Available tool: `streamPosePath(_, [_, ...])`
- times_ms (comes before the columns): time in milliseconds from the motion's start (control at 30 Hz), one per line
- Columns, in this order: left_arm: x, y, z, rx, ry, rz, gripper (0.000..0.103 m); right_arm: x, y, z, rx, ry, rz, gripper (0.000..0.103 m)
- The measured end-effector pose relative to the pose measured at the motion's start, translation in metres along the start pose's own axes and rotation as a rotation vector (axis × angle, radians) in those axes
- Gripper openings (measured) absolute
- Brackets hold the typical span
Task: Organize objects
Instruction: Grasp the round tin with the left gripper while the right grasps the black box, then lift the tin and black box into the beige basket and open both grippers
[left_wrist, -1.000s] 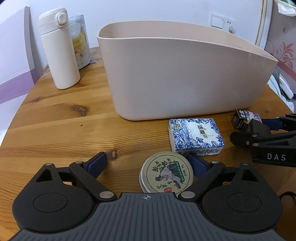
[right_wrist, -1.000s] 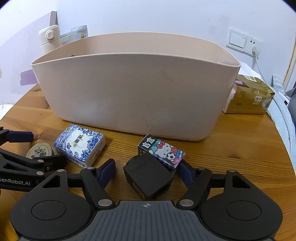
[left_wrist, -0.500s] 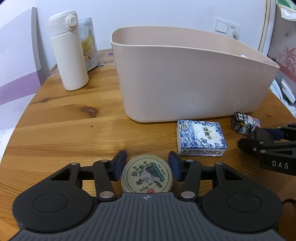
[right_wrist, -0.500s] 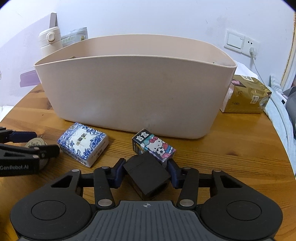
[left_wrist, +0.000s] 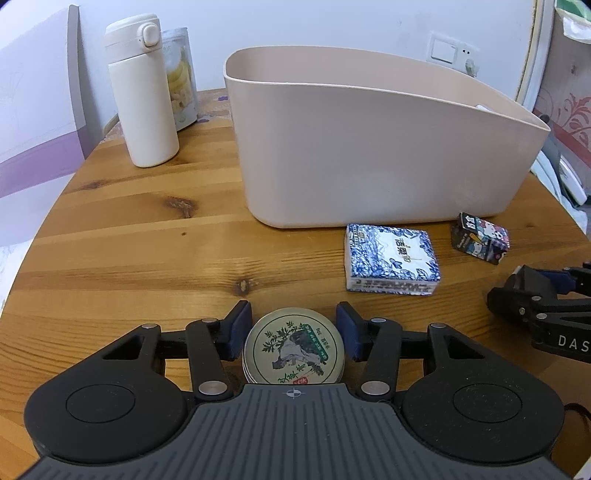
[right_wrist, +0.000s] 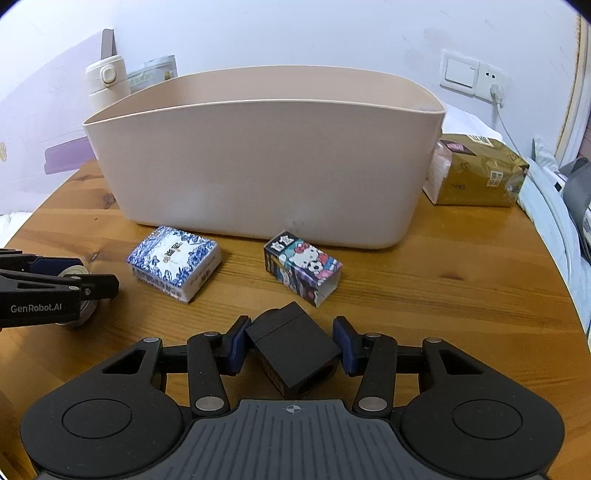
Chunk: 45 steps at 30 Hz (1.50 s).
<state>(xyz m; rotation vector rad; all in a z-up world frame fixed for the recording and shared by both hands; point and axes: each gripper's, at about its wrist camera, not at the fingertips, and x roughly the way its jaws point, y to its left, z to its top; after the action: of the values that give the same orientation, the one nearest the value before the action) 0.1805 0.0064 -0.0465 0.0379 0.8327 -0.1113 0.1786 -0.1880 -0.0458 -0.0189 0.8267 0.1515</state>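
Left gripper: My left gripper (left_wrist: 293, 330) has just squeezed in on the round tin (left_wrist: 294, 346). The blue pads (left_wrist: 236, 330) pinch it on both sides.
Round tin: It is flat and gold-green, with a plant picture and writing on the lid. It sits near the front edge of the round wooden table (left_wrist: 147, 243).
Right gripper: My right gripper (right_wrist: 291, 343) has just squeezed in on the black box (right_wrist: 293, 350). It pinches the box, which is turned corner-on between the pads.
Black box: It is plain and dark, near the front edge of the table.
Only the left view shows: the whole white flask (left_wrist: 142, 90) with its button lid and a snack bag (left_wrist: 181, 77) behind it, at the far left edge.
Only the right view shows: a gold tissue pack (right_wrist: 480, 170) by the far right edge, beside the bin, and a wall plug (right_wrist: 493, 83) with a cord.
Both views show: the big pink bin (right_wrist: 266, 162) at the back of the table. The blue and white tissue pack (right_wrist: 175, 262) and the cartoon cat box (right_wrist: 301, 267) lie just in front of it, apart from each other.
Inside the bin: I cannot see the bottom.
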Motion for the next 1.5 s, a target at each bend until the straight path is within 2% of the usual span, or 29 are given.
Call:
streamPosePath(400, [-0.014,-0.004,0.001,0.009,-0.009,-0.013,0.052,-0.015,-0.005,-0.003,0.008,-0.015,0.012,0.045])
streamPosePath(1167, [-0.067,-0.006,0.042,0.054,-0.174,-0.011,0.052,-0.070,-0.011,0.027,-0.001,-0.181,0.019,0.045])
streamPosePath(1500, [-0.084,-0.003,0.060,0.048,-0.245,-0.006,0.052,-0.078,-0.013,0.042,-0.007,-0.232,0.018,0.045])
